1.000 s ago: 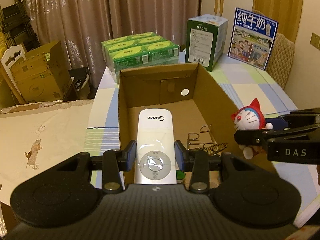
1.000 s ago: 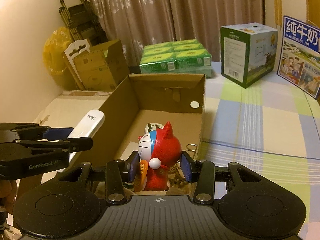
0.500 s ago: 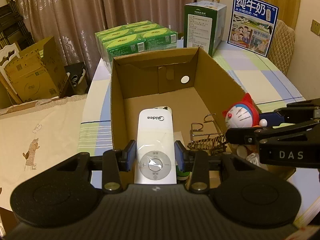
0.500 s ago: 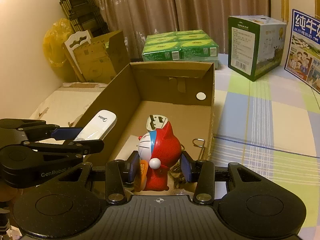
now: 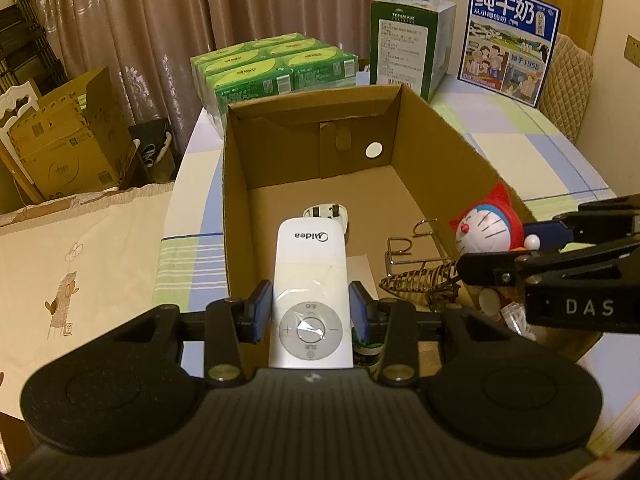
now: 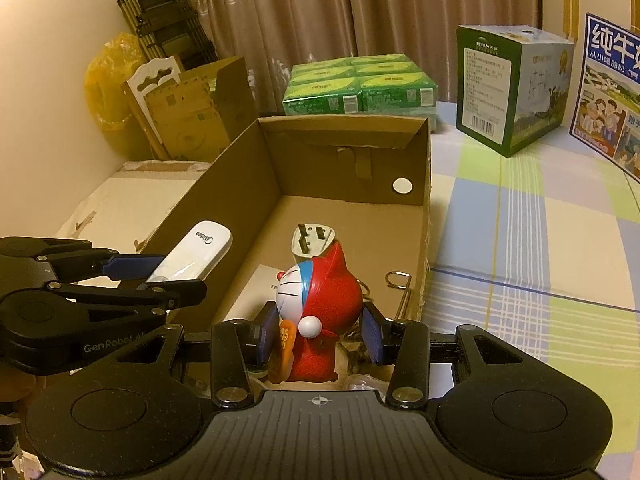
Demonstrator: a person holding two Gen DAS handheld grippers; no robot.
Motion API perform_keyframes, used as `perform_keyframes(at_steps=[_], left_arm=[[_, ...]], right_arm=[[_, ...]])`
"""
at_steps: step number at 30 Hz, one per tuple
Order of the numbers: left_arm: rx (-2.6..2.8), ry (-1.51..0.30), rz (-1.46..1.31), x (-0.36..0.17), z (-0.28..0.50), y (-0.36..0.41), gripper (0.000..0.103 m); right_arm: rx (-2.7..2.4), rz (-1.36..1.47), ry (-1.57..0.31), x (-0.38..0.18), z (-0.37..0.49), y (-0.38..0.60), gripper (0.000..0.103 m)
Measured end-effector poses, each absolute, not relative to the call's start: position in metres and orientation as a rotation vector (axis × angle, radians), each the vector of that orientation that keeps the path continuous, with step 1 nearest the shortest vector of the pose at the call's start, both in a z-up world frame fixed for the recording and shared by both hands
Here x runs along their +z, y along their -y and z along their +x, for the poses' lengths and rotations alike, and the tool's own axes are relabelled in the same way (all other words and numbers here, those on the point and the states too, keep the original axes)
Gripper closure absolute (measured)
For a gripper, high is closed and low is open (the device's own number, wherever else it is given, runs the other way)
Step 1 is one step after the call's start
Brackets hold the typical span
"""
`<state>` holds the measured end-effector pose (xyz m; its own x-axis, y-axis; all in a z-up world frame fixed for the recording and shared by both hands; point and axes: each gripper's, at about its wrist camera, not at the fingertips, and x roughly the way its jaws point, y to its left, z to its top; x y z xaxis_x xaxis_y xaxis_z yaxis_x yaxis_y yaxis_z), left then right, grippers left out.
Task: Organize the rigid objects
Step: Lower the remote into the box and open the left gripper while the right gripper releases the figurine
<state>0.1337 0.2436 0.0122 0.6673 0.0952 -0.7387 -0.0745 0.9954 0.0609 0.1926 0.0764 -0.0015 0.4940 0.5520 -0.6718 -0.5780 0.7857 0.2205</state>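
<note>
Left tool (image 5: 310, 316): clamped on white Midea remote (image 5: 310, 292), held level above near end of open cardboard box (image 5: 236, 184). Right tool (image 6: 320, 334): clamped on red Doraemon figurine (image 6: 316, 312), upright, over near right part of same box. Box floor already carrying white plug adapter (image 6: 310, 240), wire hook rack (image 5: 416, 264), sheet of paper (image 6: 264, 280). Step judged: placing both items inside. Advised: lower remote flat onto bare floor along left wall, short of adapter; set figurine on its base clear of wire rack; part fingers only once each item rests. Left wrist view alone: remote's button face, woven wire piece beside rack. Right wrist view alone: remote's tilt from the side, checked desk (image 6: 520, 240) right of box.
</note>
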Motion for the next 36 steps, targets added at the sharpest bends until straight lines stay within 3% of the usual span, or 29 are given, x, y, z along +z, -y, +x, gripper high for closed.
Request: perform_keyframes(at_steps=[11,33,36], left_arm=[[0.079,-0.872,0.04,-0.001,0.135,-0.237,0.067],[0.115,-0.777,-0.019,0.031,0.112,-0.249,0.067],[0.125,-0.771,-0.023,0.032,0.109,-0.251,0.063]], right_arm=[[0.684,-0.034,-0.812,-0.008,0.193,-0.076,0.062],[0.695,-0.021,-0.807,-0.001,0.185,-0.08,0.062],[0.689,-0.006,-0.812,0.0,0.186,-0.08,0.06]])
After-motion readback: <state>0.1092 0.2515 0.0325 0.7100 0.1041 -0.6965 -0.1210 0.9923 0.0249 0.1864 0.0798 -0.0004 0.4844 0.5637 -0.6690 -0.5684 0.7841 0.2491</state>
